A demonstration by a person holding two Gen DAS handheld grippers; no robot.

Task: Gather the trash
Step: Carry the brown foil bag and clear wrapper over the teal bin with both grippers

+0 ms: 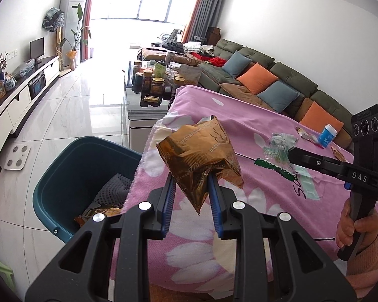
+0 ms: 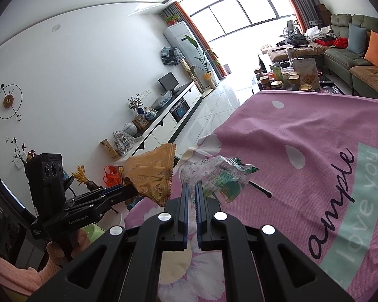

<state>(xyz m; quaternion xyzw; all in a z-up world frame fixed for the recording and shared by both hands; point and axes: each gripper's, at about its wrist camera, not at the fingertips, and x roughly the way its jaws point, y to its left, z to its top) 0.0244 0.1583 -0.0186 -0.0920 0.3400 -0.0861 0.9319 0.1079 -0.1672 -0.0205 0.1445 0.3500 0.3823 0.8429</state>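
My left gripper (image 1: 191,176) is shut on a crumpled gold foil wrapper (image 1: 201,151), held above the left edge of the pink cloth (image 1: 239,115). The same gold foil wrapper (image 2: 151,173) shows in the right wrist view, pinched by the left gripper (image 2: 131,188). My right gripper (image 2: 192,185) is shut on a clear plastic wrapper with green print (image 2: 214,176), lifted over the cloth. In the left wrist view the right gripper (image 1: 291,154) holds that clear wrapper (image 1: 279,148). A teal bin (image 1: 70,176) with trash inside stands on the floor, left of the table.
More scraps (image 1: 305,133) and a small blue-and-white bottle (image 1: 327,136) lie at the cloth's far right. A glass coffee table with jars (image 1: 151,83) stands beyond. A green sofa (image 1: 277,80) runs along the right wall. A white scale (image 1: 17,157) lies on the tiled floor.
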